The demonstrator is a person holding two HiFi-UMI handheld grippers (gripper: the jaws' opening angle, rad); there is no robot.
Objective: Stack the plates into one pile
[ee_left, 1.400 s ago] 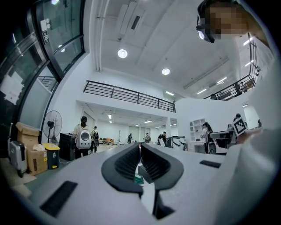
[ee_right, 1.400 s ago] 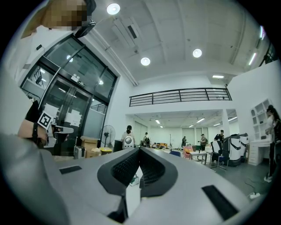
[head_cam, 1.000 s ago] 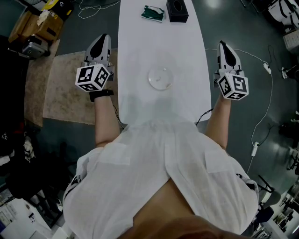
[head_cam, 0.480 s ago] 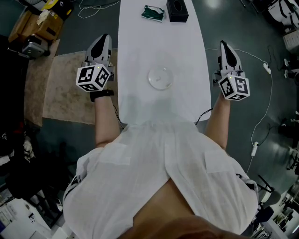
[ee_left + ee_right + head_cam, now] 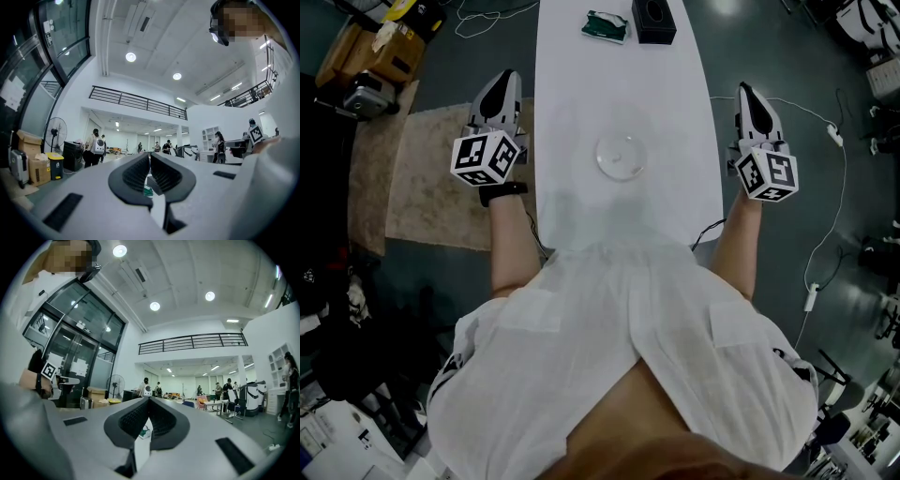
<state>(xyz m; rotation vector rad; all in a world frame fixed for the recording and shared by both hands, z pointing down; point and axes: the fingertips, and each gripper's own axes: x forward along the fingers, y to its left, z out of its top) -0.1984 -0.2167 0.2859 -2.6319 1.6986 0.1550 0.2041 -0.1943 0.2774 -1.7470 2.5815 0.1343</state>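
Grey floor (image 5: pixel 787 56) surrounds a long white table (image 5: pixel 581 112), seen from above over the person's white shirt (image 5: pixel 619 356). Clear glass plates (image 5: pixel 621 157) lie as one round shape near the table's middle; how many are in it I cannot tell. At the far end sit a green packet (image 5: pixel 607 26) and, just beside it, a black box (image 5: pixel 654 21). The left gripper (image 5: pixel 504 79) hangs off the table's left edge, above a beige rug (image 5: pixel 422 187), its jaws pressed together with nothing between them. The right gripper (image 5: pixel 746 92) hangs off the right edge over the floor, jaws likewise closed and empty. Both are apart from the plates.
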